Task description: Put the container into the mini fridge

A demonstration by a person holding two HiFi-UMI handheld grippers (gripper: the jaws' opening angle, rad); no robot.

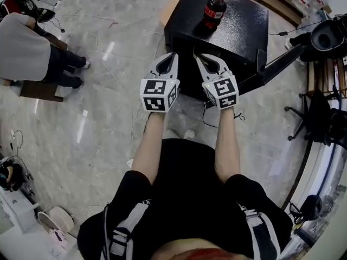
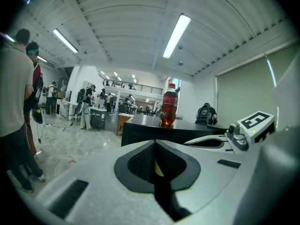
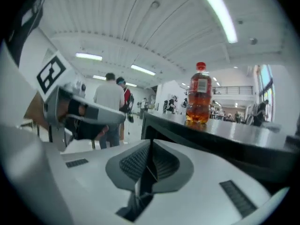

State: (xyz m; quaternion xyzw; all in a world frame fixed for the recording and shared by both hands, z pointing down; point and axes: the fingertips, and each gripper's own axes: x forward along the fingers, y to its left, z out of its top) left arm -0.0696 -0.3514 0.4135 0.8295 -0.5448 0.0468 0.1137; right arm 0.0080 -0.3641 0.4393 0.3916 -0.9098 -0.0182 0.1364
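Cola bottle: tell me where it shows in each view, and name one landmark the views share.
Head view: cola bottle upper centre-right, upright on the black mini fridge.
Left gripper view: bottle just right of centre, on the fridge top.
Right gripper view: bottle right of centre, on the fridge top.
Shared landmark: the fridge's black top under the bottle.

Glossy black mini fridge, clear plastic bottle, polished floor.

Left of the black office chair spread a glossy grey marble floor strewn with loose cables. Overhead, a ribbed white ceiling carried long tube lights.
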